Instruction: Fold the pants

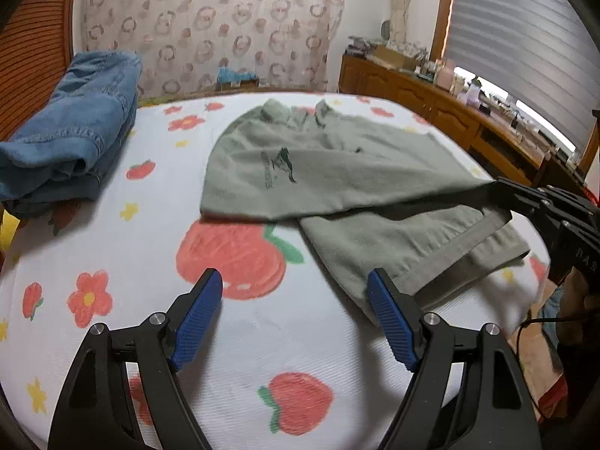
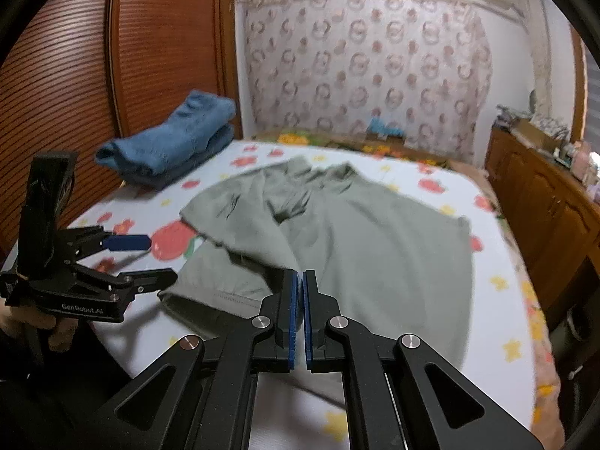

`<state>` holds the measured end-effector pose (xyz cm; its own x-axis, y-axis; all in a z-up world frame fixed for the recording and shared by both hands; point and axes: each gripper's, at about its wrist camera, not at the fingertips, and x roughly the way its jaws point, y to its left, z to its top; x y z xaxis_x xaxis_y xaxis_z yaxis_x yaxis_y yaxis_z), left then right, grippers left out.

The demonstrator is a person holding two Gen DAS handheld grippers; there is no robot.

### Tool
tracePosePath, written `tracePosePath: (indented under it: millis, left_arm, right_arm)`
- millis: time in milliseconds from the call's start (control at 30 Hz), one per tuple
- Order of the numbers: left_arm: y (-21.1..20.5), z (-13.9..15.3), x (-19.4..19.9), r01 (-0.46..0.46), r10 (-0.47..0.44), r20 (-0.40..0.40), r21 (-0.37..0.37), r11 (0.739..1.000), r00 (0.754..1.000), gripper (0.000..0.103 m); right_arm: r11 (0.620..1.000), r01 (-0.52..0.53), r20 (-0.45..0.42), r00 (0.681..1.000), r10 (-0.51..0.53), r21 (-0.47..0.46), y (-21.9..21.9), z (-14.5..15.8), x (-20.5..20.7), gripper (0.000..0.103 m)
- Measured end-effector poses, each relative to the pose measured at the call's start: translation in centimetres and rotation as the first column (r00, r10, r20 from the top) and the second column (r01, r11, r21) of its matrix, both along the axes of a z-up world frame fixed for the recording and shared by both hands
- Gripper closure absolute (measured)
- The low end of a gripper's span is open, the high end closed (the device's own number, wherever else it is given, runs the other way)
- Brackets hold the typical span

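We have the green pants (image 1: pixel 337 172) spread on the flowered bed (image 1: pixel 112 247), waist toward the far wall, legs running back toward us and to the right. Our right claw (image 2: pixel 302 315) is pressed together on the hem of the upper leg, a thin edge of cloth pinched between its blue pads (image 2: pixel 294 318), and that leg is raised off the one beneath. Our left claw (image 1: pixel 294 322) hovers spread wide over bare sheet, nothing between its fingers; the lower leg's cuff lies just to its right, nearly touching the right-hand pad. So the right is the carrying hand, and the fold probably runs along the leg toward the waist. Folded jeans (image 1: pixel 71 127) sit far left.
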<state>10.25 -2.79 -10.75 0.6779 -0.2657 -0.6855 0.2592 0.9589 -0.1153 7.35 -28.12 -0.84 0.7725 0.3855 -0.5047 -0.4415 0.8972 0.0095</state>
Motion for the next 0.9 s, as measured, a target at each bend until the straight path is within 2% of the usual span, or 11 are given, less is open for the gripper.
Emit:
tracePosePath:
  millis: [200, 400, 900]
  left_arm:
    - [-0.9, 1.4, -0.3, 0.029, -0.029, 0.03, -0.011, 1.0, 0.999, 0.023]
    - [-2.1, 2.3, -0.4, 0.055, -0.054, 0.05, -0.013, 0.998, 0.997, 0.023]
    - [-3.7, 2.6, -0.5, 0.082, -0.081, 0.062, -0.012, 0.997, 0.995, 0.023]
  right_arm:
    - [1.0, 0.029, 0.054, 0.998, -0.029, -0.002, -1.3, 1.1, -1.8, 0.1]
    - [0.998, 0.059, 0.079, 0.995, -0.058, -0.006, -1.8, 0.9, -3.4, 0.1]
    - [0.991, 0.137, 0.06, 0.989, -0.136, -0.009, -1.5, 0.3, -5.2, 0.1]
